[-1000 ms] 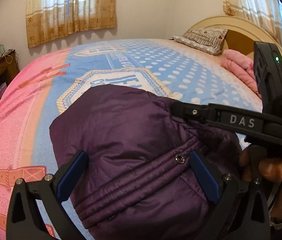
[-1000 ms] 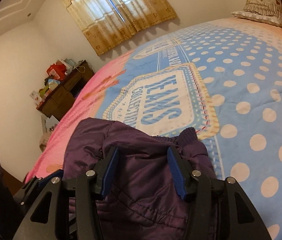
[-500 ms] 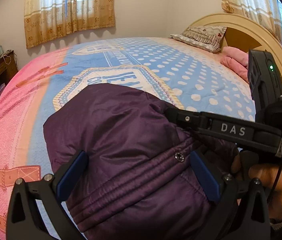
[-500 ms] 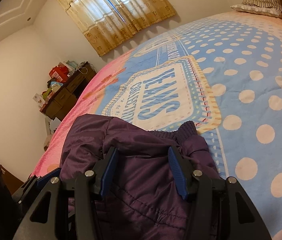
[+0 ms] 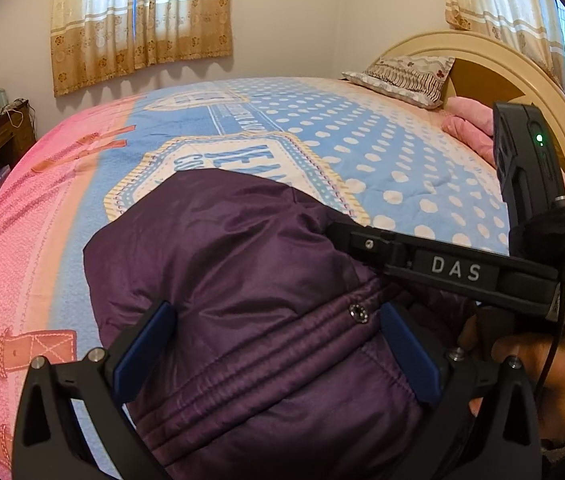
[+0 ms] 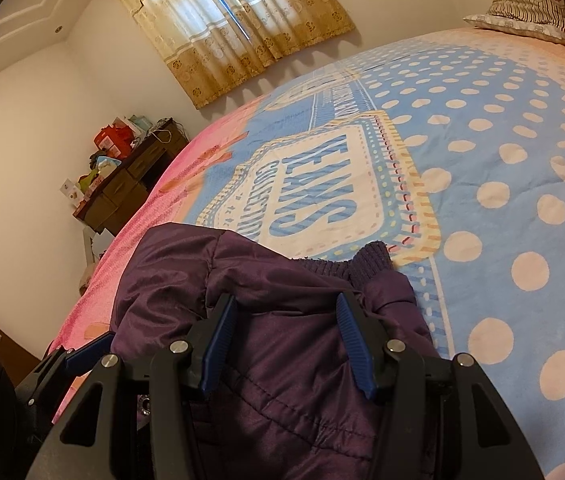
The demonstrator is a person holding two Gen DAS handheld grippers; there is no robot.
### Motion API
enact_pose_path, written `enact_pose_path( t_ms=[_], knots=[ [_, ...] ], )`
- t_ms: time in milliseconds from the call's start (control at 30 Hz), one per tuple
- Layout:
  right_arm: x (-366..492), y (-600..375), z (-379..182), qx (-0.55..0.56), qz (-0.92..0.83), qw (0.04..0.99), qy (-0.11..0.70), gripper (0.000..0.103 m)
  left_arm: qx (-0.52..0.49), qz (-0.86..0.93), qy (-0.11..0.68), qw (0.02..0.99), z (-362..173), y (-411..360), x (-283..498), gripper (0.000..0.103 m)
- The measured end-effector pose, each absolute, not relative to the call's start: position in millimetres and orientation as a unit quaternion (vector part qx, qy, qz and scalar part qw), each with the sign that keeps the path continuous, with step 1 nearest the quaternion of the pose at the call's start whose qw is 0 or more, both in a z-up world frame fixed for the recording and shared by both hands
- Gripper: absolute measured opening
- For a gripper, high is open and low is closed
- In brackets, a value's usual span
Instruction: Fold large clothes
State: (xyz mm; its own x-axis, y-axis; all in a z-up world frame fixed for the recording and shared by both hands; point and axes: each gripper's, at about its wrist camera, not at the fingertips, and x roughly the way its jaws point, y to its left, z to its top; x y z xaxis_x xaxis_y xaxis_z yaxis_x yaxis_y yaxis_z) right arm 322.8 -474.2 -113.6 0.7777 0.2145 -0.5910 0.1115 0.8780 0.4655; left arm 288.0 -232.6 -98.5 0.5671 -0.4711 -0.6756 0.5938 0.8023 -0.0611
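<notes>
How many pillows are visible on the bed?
1. A patterned pillow lies at the head of the bed, against the headboard. Beside it sits a folded pink blanket, not a pillow. Others may be hidden beyond the frame.

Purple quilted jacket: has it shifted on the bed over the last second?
No. The purple quilted jacket has not visibly shifted; its ribbed cuff lies at the same corner of the bedspread's printed badge.

bedspread open ahead, jacket bulking near
</notes>
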Motion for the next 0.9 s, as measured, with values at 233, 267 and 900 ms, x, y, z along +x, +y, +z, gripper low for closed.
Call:
enact_pose_path(
  t_ms=[233, 267, 900],
  knots=[
    [323.1, -473.7, -114.5, 0.25, 0.03, 0.91, 0.33, 0.054, 0.088, -0.302, 0.353, 0.881, -98.8, -233.4, 287.9, 0.103],
    [323.4, -474.1, -115.1, 0.251, 0.031, 0.91, 0.33, 0.054, 0.088, -0.302, 0.353, 0.881, -98.8, -233.7, 287.8, 0.103],
    [287.4, -502.9, -96.6, 0.182, 0.017, 0.908, 0.376, 0.093, -0.14, -0.337, 0.438, 0.821, -126.2, -131.4, 308.9, 0.103]
  ],
)
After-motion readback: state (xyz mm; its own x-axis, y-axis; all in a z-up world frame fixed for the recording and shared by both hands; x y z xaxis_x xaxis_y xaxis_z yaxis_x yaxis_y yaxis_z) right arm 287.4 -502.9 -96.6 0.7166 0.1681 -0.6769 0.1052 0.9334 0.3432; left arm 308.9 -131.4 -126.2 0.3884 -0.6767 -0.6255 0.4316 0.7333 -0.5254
